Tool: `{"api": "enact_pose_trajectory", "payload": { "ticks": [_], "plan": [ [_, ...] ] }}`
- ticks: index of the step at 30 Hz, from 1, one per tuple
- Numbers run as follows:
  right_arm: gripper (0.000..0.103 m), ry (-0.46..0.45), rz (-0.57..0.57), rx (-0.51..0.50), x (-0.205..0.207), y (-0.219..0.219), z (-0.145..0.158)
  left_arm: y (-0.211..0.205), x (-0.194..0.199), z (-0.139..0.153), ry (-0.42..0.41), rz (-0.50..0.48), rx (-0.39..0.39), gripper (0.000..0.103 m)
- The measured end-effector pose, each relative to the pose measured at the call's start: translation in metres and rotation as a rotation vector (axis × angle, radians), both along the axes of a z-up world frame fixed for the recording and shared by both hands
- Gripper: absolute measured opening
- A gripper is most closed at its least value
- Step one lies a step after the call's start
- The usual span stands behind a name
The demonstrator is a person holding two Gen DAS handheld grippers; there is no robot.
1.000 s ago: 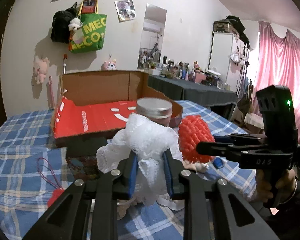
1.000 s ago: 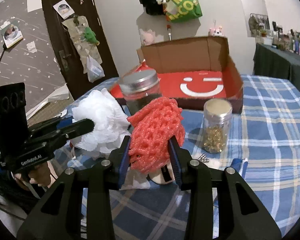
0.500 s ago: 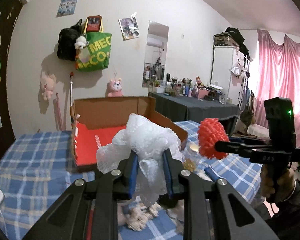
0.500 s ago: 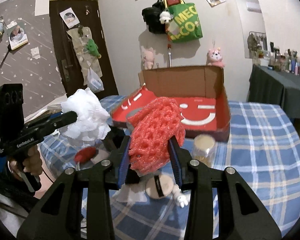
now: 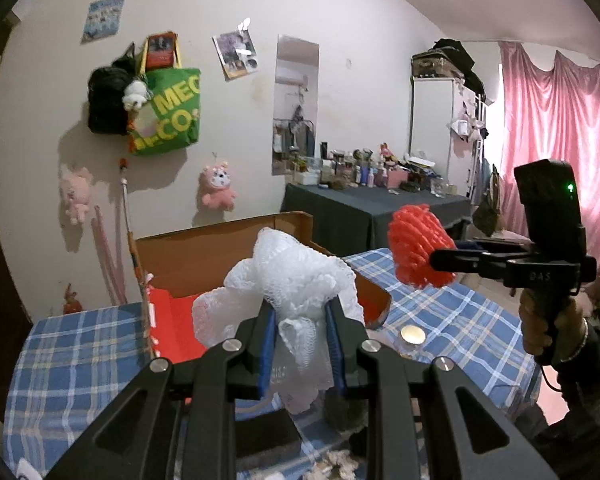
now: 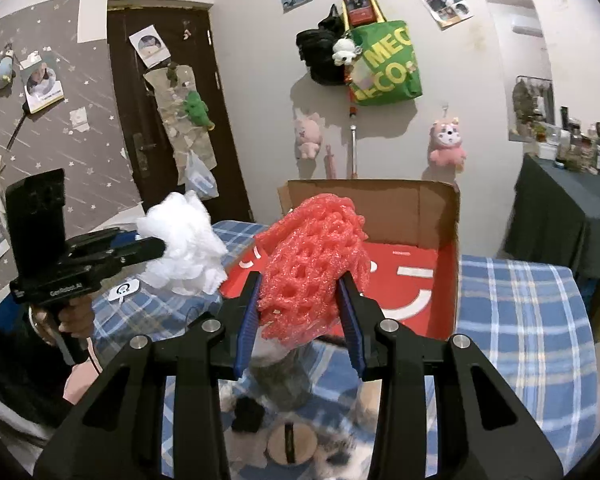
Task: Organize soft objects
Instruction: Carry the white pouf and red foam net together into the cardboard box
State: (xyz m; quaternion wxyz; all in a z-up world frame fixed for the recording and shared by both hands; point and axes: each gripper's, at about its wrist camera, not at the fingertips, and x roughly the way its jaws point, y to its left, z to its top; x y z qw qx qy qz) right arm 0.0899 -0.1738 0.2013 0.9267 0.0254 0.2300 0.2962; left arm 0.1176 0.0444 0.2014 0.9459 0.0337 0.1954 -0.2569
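both grippers are matte black with angular cut-out arms, silver round screws at the joints and blue pads lining the fingers; the left gripper carries white "genrobot.ai" lettering on its body, the right gripper has a boxy black top with a green light and faint "das" letters; bare-skinned hands grip the handles, a bangle on the right wrist

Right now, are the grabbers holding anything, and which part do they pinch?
Yes. The left gripper pinches the white foam net near its lower end. The right gripper squeezes the red foam net across its lower middle.
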Motion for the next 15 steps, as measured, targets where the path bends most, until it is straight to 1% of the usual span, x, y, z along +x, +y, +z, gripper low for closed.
{"api": "enact_pose_trajectory", "payload": {
  "ticks": [4,7,11,15],
  "plan": [
    [0.036,0.03,0.03,-0.027,0.032,0.005,0.009,-0.003,0.037,0.003,0.043,-0.03,0.022,0.024],
    [0.036,0.081,0.045,-0.059,0.067,0.012,0.01,-0.006,0.066,-0.001,0.089,-0.041,0.032,0.024],
    [0.036,0.147,0.048,-0.108,0.11,0.023,0.002,-0.012,0.112,-0.011,0.157,-0.024,0.063,0.024],
    [0.036,0.228,0.043,-0.146,0.159,0.033,-0.013,-0.02,0.149,-0.024,0.207,-0.013,0.095,0.025]
  ]
}}
